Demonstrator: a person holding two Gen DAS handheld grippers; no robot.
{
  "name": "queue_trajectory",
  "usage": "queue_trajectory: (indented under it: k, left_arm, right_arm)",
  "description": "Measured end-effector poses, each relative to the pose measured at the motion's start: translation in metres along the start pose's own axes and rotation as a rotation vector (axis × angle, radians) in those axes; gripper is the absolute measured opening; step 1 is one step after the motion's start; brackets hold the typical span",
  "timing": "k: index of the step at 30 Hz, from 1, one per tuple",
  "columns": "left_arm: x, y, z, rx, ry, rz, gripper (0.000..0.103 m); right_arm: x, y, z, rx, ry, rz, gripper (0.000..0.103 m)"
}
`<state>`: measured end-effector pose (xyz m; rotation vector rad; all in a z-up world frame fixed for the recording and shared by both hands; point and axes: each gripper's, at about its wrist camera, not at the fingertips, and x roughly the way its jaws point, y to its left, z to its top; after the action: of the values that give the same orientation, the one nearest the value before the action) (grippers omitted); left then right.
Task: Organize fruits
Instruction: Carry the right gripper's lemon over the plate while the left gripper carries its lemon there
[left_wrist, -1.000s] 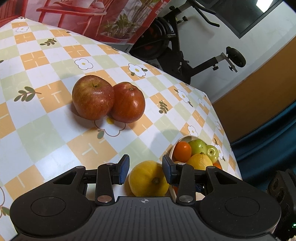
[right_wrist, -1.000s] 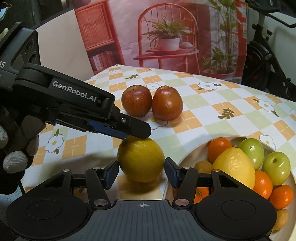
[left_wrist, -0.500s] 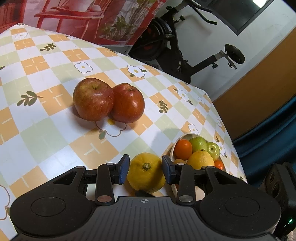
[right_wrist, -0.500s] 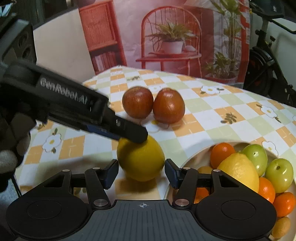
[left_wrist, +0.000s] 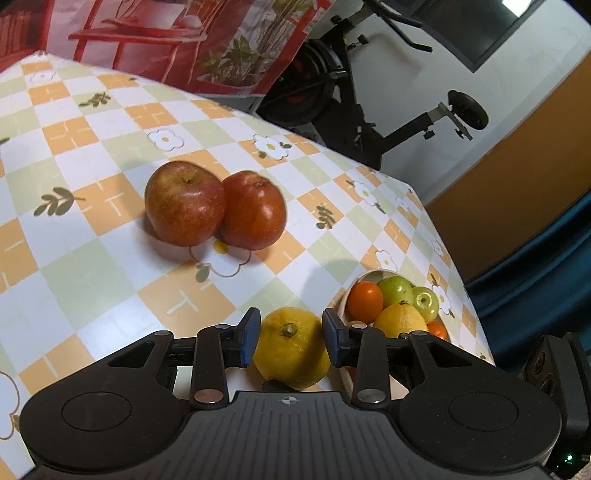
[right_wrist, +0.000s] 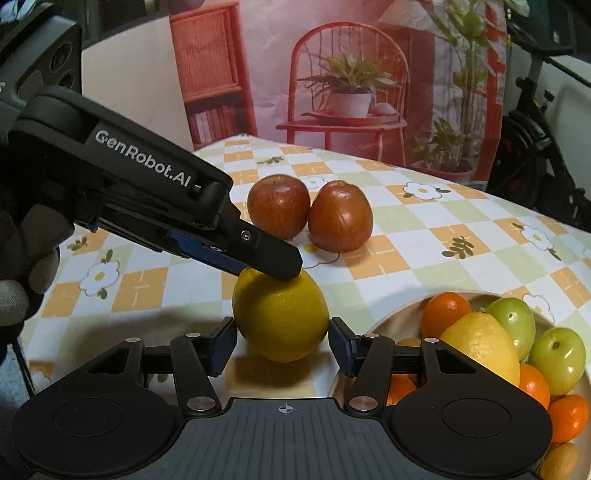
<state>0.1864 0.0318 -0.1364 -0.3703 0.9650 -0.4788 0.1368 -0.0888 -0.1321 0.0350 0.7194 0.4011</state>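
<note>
Dimpled oval lemon (left_wrist: 291, 349) clamped in left gripper (left_wrist: 290, 336) jaws; right gripper (right_wrist: 282, 345) jaws wide, flanking it, not touching. Glossy apples (left_wrist: 214, 208) beyond; bowl (right_wrist: 391, 321) just right.

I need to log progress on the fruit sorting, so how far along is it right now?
Done, by the look of it: two red apples sit paired on the tablecloth. In hand: the left gripper is shut on a lemon, beside the apples' side of the bowl; the right gripper is open around it. Left: the bowl's second lemon, oranges and green fruits remain mixed.
</note>
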Motion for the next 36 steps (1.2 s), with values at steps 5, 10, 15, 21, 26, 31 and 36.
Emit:
queue_trajectory:
  k: [5,10,15,21,26,31,36]
  left_arm:
    - [-0.009,-0.015,0.006,0.035,-0.035,-0.021,0.039]
    - [-0.013,-0.038,0.011,0.093,-0.049,-0.049,0.039]
    - [-0.002,-0.067,0.014,0.148,-0.026,-0.105,0.039]
    - [0.016,-0.108,0.010,0.239,0.015,-0.169,0.039]
    - [0.029,-0.136,0.004,0.313,0.050,-0.184,0.039]
    - [0.043,-0.147,-0.004,0.339,0.097,-0.187,0.039]
    - [0.054,-0.147,-0.014,0.349,0.138,-0.169,0.039]
  right_arm:
    - [-0.018,-0.005,0.003,0.021,-0.073,-0.014,0.051]
    - [-0.041,-0.016,0.004,0.051,-0.132,-0.041,0.051]
    - [-0.068,-0.035,-0.003,0.095,-0.164,-0.094,0.051]
    - [-0.101,-0.058,-0.019,0.152,-0.188,-0.168,0.051]
    - [-0.119,-0.076,-0.033,0.195,-0.190,-0.216,0.051]
    - [-0.124,-0.084,-0.047,0.227,-0.167,-0.239,0.051]
    - [-0.120,-0.088,-0.058,0.247,-0.129,-0.239,0.051]
